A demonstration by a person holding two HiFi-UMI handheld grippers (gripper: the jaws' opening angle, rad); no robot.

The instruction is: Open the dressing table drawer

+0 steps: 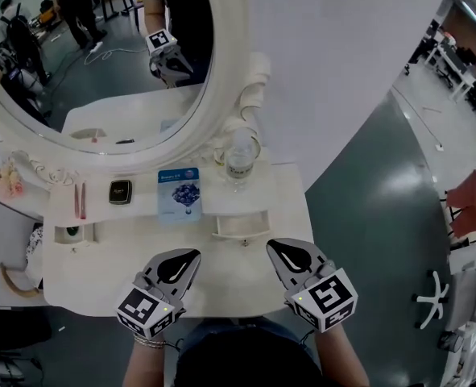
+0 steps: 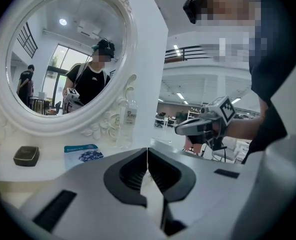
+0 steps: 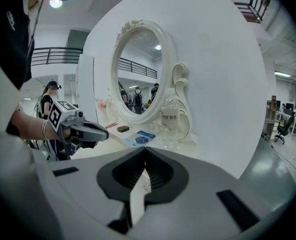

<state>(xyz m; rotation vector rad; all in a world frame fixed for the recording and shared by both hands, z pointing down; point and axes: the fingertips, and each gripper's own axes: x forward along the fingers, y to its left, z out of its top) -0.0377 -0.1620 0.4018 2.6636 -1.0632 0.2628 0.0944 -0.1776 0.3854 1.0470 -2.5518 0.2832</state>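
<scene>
Tools two: left tool (image 1: 193,256), right tool (image 1: 272,247), both closed; one bottle (image 1: 242,156)

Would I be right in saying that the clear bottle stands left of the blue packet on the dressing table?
Not quite: the head view shows the clear bottle standing right of the blue packet on the dressing table.

Head view looks steeply down on surface (image 1: 246,276). L & R gripper views sit low, close over it, facing mirror (image 2: 62,59); all 3 share mirror & bottle (image 1: 241,158).
</scene>
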